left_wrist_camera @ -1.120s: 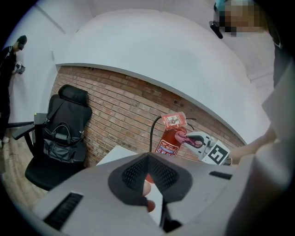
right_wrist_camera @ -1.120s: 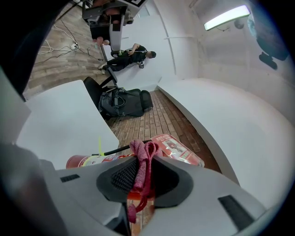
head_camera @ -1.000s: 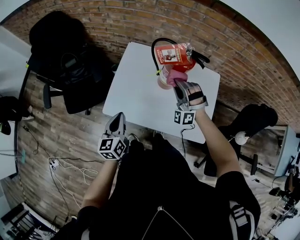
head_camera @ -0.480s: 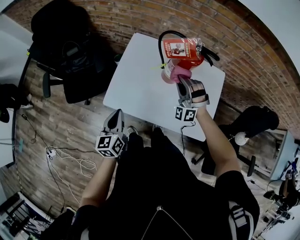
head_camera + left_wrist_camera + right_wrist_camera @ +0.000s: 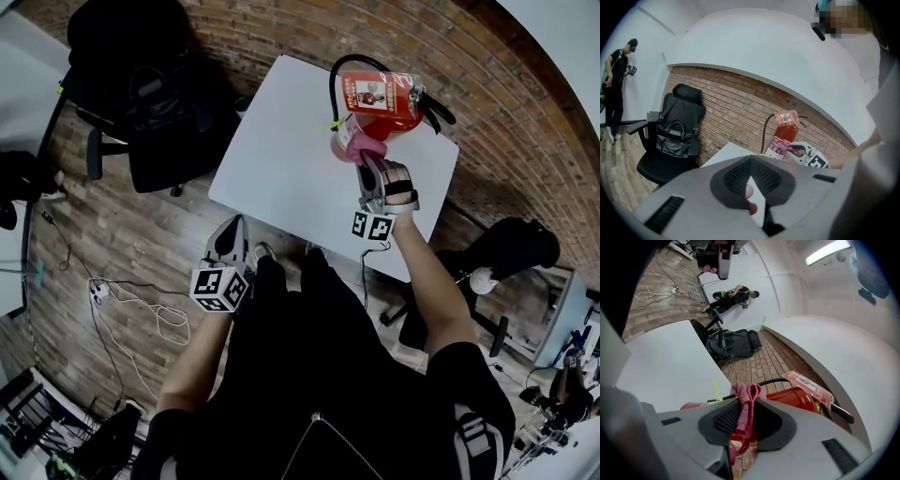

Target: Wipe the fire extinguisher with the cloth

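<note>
A: Wooden floor (image 5: 112, 253) below and a black office chair (image 5: 155, 112) with a bag on it off to the left, and here's the left claw (image 5: 232, 234) hanging short of the tabletop's near edge.

B: Idle, that one. Its jaws are closed tip to tip with nothing between them.

A: Across the white tabletop (image 5: 281, 159) now, bare through the middle, and all the action's at the far right corner!

B: That's where the red fire extinguisher (image 5: 380, 103) stands, and the right claw (image 5: 367, 169) has the pink cloth (image 5: 361, 147) clamped tight, pressed to the lower body.

A: So where are we?

B: Mid-wipe, I'd say. The cloth's on the cylinder, but I can't tell how much is clean. The upper body, handle and black hose (image 5: 333, 89) look like what's left.

A: And a brick wall (image 5: 525, 122) close behind on the right.
</note>
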Demonstrator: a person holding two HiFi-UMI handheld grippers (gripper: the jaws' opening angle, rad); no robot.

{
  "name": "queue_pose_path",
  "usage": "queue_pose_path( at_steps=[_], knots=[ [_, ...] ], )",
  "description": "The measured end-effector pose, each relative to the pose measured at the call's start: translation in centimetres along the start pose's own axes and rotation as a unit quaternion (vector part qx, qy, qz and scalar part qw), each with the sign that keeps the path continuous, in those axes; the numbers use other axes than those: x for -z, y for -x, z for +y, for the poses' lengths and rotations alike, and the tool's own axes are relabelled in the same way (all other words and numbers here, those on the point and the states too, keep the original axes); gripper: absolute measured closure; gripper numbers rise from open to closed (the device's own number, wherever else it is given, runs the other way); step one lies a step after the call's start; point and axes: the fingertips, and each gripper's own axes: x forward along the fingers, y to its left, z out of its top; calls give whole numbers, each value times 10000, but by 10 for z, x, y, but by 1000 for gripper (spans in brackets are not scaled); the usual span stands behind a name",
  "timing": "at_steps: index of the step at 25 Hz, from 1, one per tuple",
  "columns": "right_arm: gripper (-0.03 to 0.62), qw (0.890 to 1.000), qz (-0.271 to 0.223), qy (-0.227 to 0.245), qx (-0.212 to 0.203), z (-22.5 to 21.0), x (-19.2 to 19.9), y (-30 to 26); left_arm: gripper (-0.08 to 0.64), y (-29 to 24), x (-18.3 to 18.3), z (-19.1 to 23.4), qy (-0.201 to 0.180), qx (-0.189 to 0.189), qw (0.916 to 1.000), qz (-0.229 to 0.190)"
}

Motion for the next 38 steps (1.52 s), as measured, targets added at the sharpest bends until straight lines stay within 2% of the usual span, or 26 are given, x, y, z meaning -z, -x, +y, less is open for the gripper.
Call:
queue_pose_path(
  at_steps=[15,38],
  knots=[
    [491,9992,96,-160,-362,47,8,-14,534,8,23,-5,7,-47,9997,227],
    [491,9936,254,-338,-1048,129,25,-34,534,20,48,10,51,-409,9982,428]
  ],
)
